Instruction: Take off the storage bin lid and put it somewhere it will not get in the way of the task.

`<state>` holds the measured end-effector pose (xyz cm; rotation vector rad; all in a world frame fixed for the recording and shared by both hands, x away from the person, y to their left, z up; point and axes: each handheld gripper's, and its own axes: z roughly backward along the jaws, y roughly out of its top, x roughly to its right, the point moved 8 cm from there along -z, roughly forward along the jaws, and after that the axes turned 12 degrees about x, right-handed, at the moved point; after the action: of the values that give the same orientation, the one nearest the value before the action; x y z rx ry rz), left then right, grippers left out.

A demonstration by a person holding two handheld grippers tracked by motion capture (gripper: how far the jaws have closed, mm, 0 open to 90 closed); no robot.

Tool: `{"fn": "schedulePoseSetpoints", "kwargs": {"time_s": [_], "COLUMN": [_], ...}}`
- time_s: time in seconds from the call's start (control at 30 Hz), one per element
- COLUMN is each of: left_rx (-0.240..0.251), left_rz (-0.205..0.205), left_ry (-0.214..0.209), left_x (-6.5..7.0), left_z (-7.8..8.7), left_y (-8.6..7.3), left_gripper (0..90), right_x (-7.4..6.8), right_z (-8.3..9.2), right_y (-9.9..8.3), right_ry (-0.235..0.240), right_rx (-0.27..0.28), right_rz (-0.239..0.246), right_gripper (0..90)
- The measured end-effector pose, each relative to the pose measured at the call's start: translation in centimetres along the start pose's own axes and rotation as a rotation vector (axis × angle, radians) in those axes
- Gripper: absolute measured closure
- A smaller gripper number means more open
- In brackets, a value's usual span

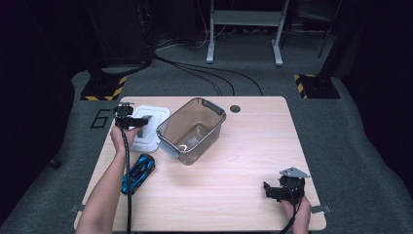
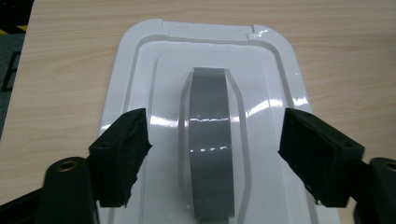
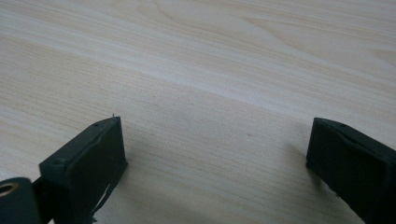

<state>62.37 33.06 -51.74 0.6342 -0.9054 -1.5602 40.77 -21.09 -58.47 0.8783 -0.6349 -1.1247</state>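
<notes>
1. Hovering over the glossy white rectangular plastic lid (image 2: 205, 93), the left gripper (image 2: 215, 154) is seen with its jaws spread, one on each side of the raised grey handle strip (image 2: 210, 140) and touching neither side of it. The lid lies flat on the pale wooden counter (image 1: 234, 161), just beside the clear, grey-tinted plastic storage box (image 1: 192, 129).
2. A slip is judged likely if the jaws are closed on the smooth, shiny handle strip too near its top, since little purchase is offered there.
3. If the lid is gripped off-centre, it could be tilted as it is lifted and knocked against the rim of the box, so that the box is pushed across the counter.
4. The blue toy car (image 1: 139, 173) lies near the left forearm and could be swept off by the trailing cable.
5. The right gripper (image 1: 285, 187) rests well apart, near the counter's edge, jaws spread over bare wood with nothing between them; the box is therefore left unsteadied.
</notes>
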Motion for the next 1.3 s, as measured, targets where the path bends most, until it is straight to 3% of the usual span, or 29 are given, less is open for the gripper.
{"fn": "schedulePoseSetpoints", "kwargs": {"time_s": [0.03,0.13,0.43,0.57,0.67,0.7,0.87,1.0,1.13,1.2,1.3], "left_rx": [-0.003,-0.01,-0.013,0.002,-0.002,0.015,0.029,0.055,0.091,0.073,0.061], "left_rz": [-0.012,0.005,-0.083,-0.091,-0.116,-0.103,-0.118,-0.104,-0.137,-0.173,-0.191], "left_ry": [-0.007,-0.041,-0.097,-0.126,-0.15,-0.153,-0.197,-0.263,-0.313,-0.317,-0.322], "left_x": [0.0,-0.1,1.4,2.1,2.7,3.0,3.7,4.5,5.1,5.1,5.2], "left_z": [0.3,1.2,3.7,4.7,5.4,5.6,7.0,7.9,8.6,9.0,9.4], "left_y": [-0.1,-0.1,-0.5,-0.6,-0.9,-0.9,-1.5,-2.2,-3.0,-3.7,-4.4], "left_gripper": [18.9,14.3,3.0,0.3,0.2,0.1,0.0,0.0,0.0,0.0,0.0], "right_x": [0.0,0.0,0.0,0.0,0.0,0.0,0.0,0.0,0.0,0.0,0.0], "right_z": [0.0,0.0,0.0,0.0,0.0,0.0,0.0,0.0,0.0,0.0,0.0], "right_y": [0.0,0.0,0.0,0.0,0.0,0.0,0.0,0.0,0.0,0.0,0.0], "right_ry": [0.0,0.0,-0.003,-0.001,-0.001,0.0,-0.001,-0.001,-0.002,-0.002,-0.002], "right_rx": [0.0,-0.001,-0.001,-0.001,-0.001,-0.001,-0.001,-0.002,-0.001,-0.002,-0.001], "right_rz": [0.0,-0.001,0.0,-0.002,-0.002,-0.002,-0.002,-0.003,-0.002,-0.003,-0.002], "right_gripper": [3.6,3.6,3.5,3.6,3.5,3.5,3.5,3.5,3.5,3.5,3.5]}}
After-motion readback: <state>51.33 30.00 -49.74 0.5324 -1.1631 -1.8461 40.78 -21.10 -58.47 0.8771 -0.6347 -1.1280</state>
